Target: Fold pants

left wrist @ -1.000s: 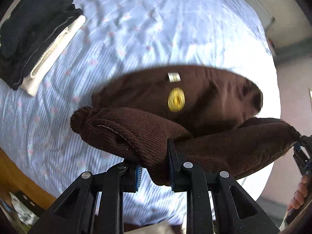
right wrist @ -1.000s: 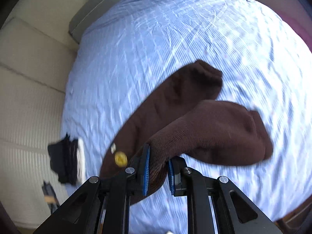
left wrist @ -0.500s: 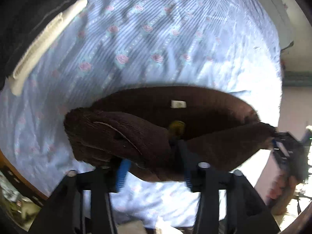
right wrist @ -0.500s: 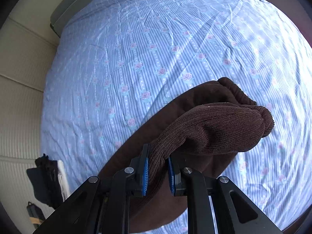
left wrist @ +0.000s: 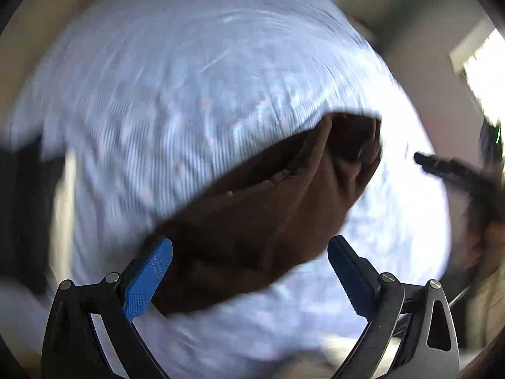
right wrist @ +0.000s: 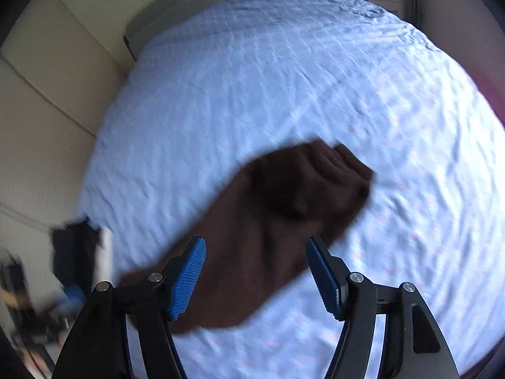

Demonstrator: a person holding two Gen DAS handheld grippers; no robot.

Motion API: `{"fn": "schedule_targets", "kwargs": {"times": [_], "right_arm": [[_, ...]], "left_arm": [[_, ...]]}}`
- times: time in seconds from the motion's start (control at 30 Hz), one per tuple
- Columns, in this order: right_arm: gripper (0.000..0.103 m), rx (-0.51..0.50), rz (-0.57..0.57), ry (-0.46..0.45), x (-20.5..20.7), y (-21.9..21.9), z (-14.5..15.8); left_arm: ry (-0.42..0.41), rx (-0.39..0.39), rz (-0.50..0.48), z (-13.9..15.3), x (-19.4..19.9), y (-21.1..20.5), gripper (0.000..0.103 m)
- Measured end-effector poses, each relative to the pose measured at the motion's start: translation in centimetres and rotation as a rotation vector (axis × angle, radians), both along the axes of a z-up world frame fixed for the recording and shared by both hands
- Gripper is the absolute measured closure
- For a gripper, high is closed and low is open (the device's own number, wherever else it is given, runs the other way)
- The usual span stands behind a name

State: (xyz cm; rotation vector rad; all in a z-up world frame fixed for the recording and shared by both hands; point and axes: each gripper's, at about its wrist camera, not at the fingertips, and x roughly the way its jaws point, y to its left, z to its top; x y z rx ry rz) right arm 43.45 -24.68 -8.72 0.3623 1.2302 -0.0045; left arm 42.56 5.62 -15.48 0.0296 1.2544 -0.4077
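Note:
The brown pants [left wrist: 268,208] lie folded in a heap on the light blue bedsheet [left wrist: 189,79]. They also show in the right wrist view [right wrist: 277,221]. My left gripper [left wrist: 249,268] is open and empty, held above the near end of the pants. My right gripper [right wrist: 255,271] is open and empty too, above the pants' near edge. Both views are blurred by motion. The other gripper [left wrist: 448,170] shows at the right edge of the left wrist view.
A stack of folded dark and white clothes [right wrist: 82,246] lies at the bed's left edge, seen also in the left wrist view [left wrist: 34,214]. A beige padded headboard [right wrist: 47,110] borders the bed on the left. The sheet [right wrist: 315,79] stretches far beyond the pants.
Both grippers have opened and let go of the pants, which now lie on the sheet. Both grippers have pulled back and up from the cloth.

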Motion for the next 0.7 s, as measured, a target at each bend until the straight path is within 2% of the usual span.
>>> {"fn": "schedule_targets", "kwargs": {"times": [0.07, 0.13, 0.23, 0.4, 0.5, 0.6, 0.67, 0.7], "right_arm": [[0.036, -0.013, -0.008, 0.056, -1.5, -0.8, -1.6], [0.036, 0.006, -0.026, 0.080, -2.6, -1.8, -3.0], [0.036, -0.023, -0.042, 0.073, -2.0, -3.0, -4.3], [0.036, 0.012, -0.052, 0.067, 2.1, -3.9, -6.6], [0.036, -0.033, -0.042, 0.093, 5.3, -4.0, -8.7], [0.036, -0.007, -0.059, 0.129, 7.9, -4.7, -10.8], [0.036, -0.020, -0.077, 0.161, 9.5, -5.1, -12.4], [0.037, -0.020, -0.086, 0.177, 10.1, -5.3, -13.0]], "left_arm": [[-0.017, 0.044, -0.143, -1.3, 0.7, -1.9, 0.003], [0.015, 0.064, -0.249, -2.9, 2.0, -3.6, 0.004], [0.066, 0.111, -0.307, -5.6, 4.2, -5.3, 0.005], [0.177, 0.119, -0.301, -9.5, 5.8, -6.5, 0.007], [0.223, 0.129, -0.283, -10.8, 5.8, -6.4, 0.018], [0.227, 0.123, -0.252, -11.2, 5.8, -5.7, 0.031], [0.226, 0.106, -0.226, -11.0, 5.9, -5.1, 0.045], [0.232, 0.100, -0.218, -11.0, 6.0, -4.9, 0.058]]}}
